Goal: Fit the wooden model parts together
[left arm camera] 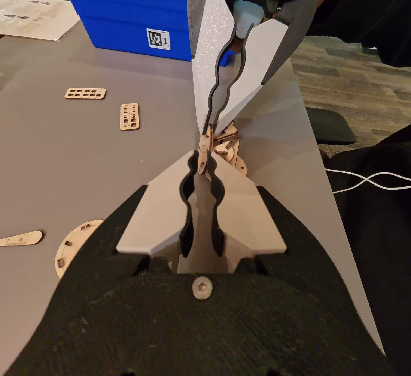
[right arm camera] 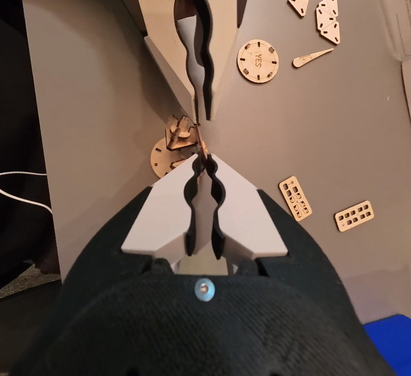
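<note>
I'm pinching a thin wooden strip [left arm camera: 203, 153] at frame centre: my left gripper [left arm camera: 202, 157] is clamping its lower end, my right gripper [right arm camera: 202, 158] is gripping the other end, pads apparently pressing. Just behind, a wooden assembly [right arm camera: 175, 140] is standing on its round base [right arm camera: 159, 160]. Slotted plates [left arm camera: 129, 116] are lying at the left, a blue bin [left arm camera: 124, 9] sitting at upper left.
</note>
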`<state>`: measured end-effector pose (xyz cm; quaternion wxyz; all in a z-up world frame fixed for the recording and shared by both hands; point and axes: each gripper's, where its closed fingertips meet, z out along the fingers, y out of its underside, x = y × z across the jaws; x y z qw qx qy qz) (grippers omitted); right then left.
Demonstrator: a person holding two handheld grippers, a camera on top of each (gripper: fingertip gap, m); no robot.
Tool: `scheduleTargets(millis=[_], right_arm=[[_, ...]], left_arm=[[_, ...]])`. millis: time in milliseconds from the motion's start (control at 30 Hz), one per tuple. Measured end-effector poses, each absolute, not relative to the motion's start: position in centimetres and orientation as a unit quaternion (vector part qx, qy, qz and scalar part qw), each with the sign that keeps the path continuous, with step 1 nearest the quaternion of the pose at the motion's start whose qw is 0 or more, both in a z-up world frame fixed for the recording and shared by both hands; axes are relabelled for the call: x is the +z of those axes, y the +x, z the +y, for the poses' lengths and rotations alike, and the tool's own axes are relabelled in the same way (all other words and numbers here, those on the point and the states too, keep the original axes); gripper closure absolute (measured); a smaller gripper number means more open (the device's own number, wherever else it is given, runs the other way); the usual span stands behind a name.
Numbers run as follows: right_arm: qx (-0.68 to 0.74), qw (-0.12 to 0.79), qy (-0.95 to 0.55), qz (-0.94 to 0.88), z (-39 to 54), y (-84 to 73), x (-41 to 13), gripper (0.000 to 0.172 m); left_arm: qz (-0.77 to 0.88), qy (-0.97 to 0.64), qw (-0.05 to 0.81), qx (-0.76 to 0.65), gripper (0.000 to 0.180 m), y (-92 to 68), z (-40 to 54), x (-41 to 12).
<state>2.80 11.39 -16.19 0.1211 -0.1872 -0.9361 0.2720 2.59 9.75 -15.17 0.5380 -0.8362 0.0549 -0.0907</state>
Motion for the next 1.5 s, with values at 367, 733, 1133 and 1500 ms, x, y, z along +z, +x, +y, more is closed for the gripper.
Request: scheduleTargets(millis=[367, 733, 1133, 1500], right_arm=[[0.253, 0.102, -0.181, -0.945, 11.4, 2.7, -16.2, 0.169], [0.245, 0.116, -0.169, -0.948, 11.5, 3.0, -16.2, 0.169], [0.268, 0.132, -0.178, -0.938, 11.4, 2.7, -16.0, 0.164], [0.356, 0.224, -0.246, -0.873, 11.7, 2.0, -13.1, 0.135]], left_arm=[[0.068, -0.852, 0.509, -0.100, 0.174, 3.2, 9.5, -16.6], [0.078, -0.853, 0.510, -0.083, 0.180, 3.4, 9.7, -16.5], [0.100, -0.853, 0.510, -0.050, 0.180, 3.4, 9.7, -16.6], [0.111, -0.862, 0.492, -0.045, 0.180, 4.0, 9.8, -17.2]])
